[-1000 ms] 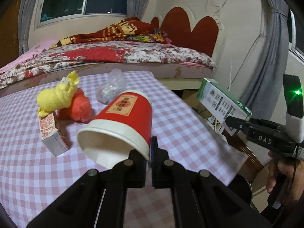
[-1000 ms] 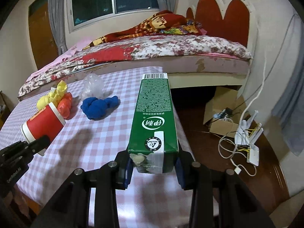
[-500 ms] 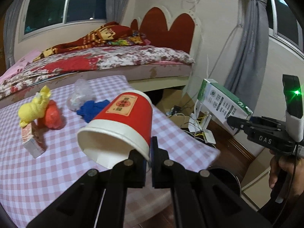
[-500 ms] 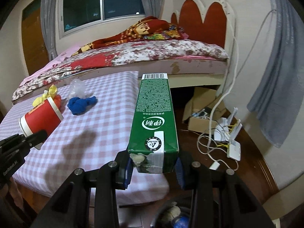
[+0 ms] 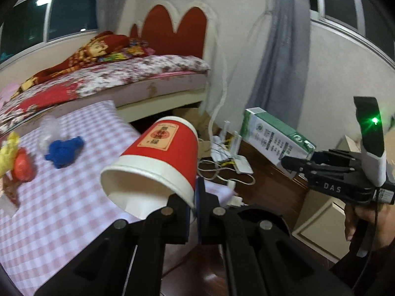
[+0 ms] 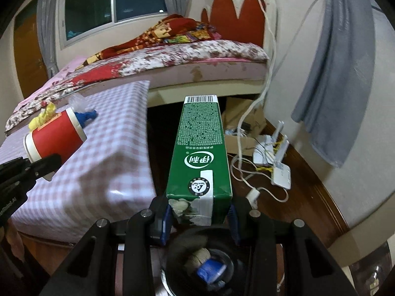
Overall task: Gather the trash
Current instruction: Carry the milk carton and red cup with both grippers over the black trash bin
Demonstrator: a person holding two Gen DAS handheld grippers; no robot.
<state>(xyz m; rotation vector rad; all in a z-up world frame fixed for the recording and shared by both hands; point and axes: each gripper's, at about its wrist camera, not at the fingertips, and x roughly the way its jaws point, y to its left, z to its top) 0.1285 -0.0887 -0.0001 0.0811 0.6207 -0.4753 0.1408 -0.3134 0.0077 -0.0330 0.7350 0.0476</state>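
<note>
Waxy red paper cup [image 5: 158,162]; boxy green carton [image 6: 201,155].

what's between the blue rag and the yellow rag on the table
An orange-red lump, seen in the left wrist view between the blue rag and the yellow rag on the table.

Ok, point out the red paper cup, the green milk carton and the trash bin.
red paper cup [image 5: 163,157], left wrist view, on its red side wall.
green milk carton [image 6: 200,148], right wrist view, on its printed top face.
trash bin [image 6: 182,244], right wrist view, on its dark inner wall.

paper cup [image 5: 160,157] glossy red | carton [image 6: 201,153] smooth printed card | tablecloth [image 6: 116,133] matt checked cloth
</note>
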